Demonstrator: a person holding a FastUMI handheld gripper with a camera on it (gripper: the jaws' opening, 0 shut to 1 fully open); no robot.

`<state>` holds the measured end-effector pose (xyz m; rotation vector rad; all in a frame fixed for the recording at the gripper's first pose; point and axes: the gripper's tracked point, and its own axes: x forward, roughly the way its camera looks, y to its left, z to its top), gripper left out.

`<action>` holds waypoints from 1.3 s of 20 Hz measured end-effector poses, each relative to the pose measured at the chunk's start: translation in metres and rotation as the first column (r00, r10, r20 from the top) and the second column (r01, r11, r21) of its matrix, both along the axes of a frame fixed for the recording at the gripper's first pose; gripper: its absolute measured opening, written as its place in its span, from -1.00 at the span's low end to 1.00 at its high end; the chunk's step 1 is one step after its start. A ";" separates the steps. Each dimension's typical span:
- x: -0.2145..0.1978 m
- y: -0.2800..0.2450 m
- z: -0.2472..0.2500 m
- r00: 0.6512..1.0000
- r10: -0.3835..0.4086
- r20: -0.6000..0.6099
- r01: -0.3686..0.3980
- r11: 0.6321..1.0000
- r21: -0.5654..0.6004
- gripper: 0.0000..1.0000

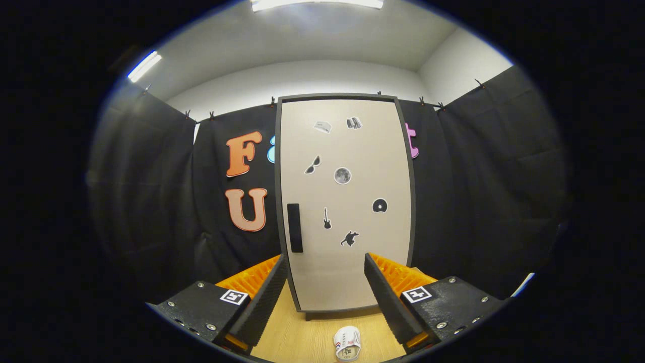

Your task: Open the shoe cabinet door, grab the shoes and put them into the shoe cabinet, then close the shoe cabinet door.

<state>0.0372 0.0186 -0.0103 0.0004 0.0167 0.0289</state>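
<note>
So, gripper view: we see the shoe cabinet (345,201) standing upright ahead of us, door (352,151) shut flush w/ its dark frame. The dark handle (295,228) sits on the door's left edge, approx. mid-height. Small stickers (342,175) dot the panel. The gripper (326,297) is spread wide w/ nothing between the fingers; the cabinet's lower part shows in the gap. One shoe (347,344) lies on the wooden floor (302,338), near us, between the fingers and short of the cabinet's base. We can't tell if a second shoe is there.

We judge the step in hand is opening the door, not yet begun. To do it well:
- Steer left so the handle falls between the fingers, not the blank panel.
- We can't tell if the handle is a bar or a recess, so we go in slow and check the bite before pulling.
- Hinges are prob. on the right edge, so pull along an arc, not straight back.
- Swing it wide enough to leave room for the shoe.
- Mind the shoe underfoot during approach; don't knock it.
</note>
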 end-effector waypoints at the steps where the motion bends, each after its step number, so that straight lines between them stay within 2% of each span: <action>1: 0.007 0.004 0.000 1.000 0.008 0.004 -0.008 1.000 0.003 0.92; 15: 0.118 0.072 -0.004 0.994 0.109 0.019 -0.109 0.994 -0.013 0.91; 26: 0.191 0.088 -0.023 0.995 0.098 -0.007 -0.098 0.995 -0.027 0.92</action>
